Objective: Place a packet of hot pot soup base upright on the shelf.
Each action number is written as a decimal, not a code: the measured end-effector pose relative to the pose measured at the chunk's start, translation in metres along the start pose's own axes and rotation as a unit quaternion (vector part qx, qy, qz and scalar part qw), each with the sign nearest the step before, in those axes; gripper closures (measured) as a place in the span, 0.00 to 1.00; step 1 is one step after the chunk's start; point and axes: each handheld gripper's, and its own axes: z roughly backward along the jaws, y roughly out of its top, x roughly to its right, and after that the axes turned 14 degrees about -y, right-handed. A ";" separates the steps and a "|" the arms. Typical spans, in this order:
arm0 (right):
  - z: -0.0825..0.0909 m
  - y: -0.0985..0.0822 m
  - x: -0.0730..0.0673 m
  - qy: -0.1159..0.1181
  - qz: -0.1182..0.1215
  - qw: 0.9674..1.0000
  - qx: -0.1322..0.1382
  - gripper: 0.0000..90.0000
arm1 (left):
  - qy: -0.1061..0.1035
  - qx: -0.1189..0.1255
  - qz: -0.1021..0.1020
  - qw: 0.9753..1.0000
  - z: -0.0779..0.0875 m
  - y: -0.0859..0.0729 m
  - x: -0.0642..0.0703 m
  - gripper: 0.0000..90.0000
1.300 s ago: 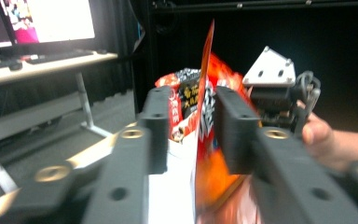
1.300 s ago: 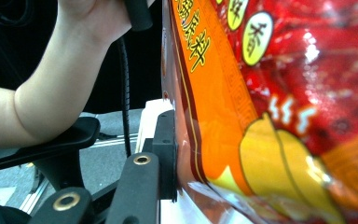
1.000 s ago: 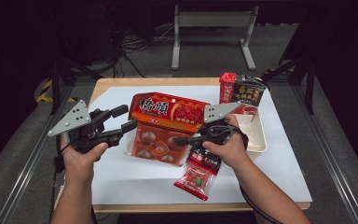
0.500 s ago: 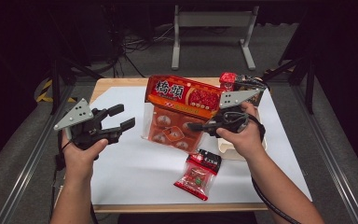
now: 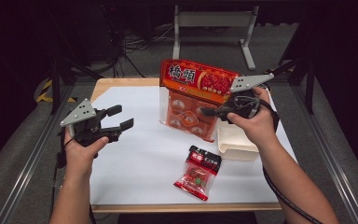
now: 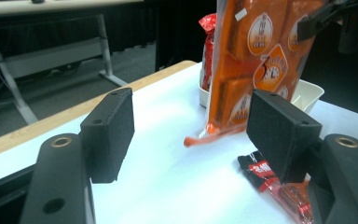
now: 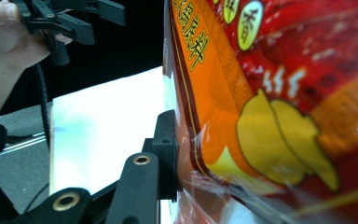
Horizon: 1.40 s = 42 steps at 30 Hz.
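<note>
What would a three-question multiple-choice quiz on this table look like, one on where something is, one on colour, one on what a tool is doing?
1. Where does the small red packet lie?
A. On the white sheet, near the front edge
B. Inside the white tub
C. On the floor

2. What colour is the big snack bag?
A. Blue
B. Orange-red
C. Green

3. How is the left gripper?
A. Clamped on the bag
B. Jaws apart, holding nothing
C. Resting in the tub

Answers: 1 A, it lies flat beside the white tub. 2 B, orange-red print. 3 B, its jaws gape; the right gripper pinches the bag.
</note>
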 end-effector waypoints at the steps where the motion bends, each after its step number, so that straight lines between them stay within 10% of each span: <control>1: 0.001 0.000 0.002 -0.003 0.000 1.000 -0.002 0.78 | 0.000 -0.005 0.003 1.000 -0.001 -0.002 -0.003 0.37; 42: 0.059 -0.011 0.050 -0.097 -0.018 0.995 -0.020 0.78 | 0.031 -0.058 0.032 0.997 -0.001 -0.022 -0.025 0.34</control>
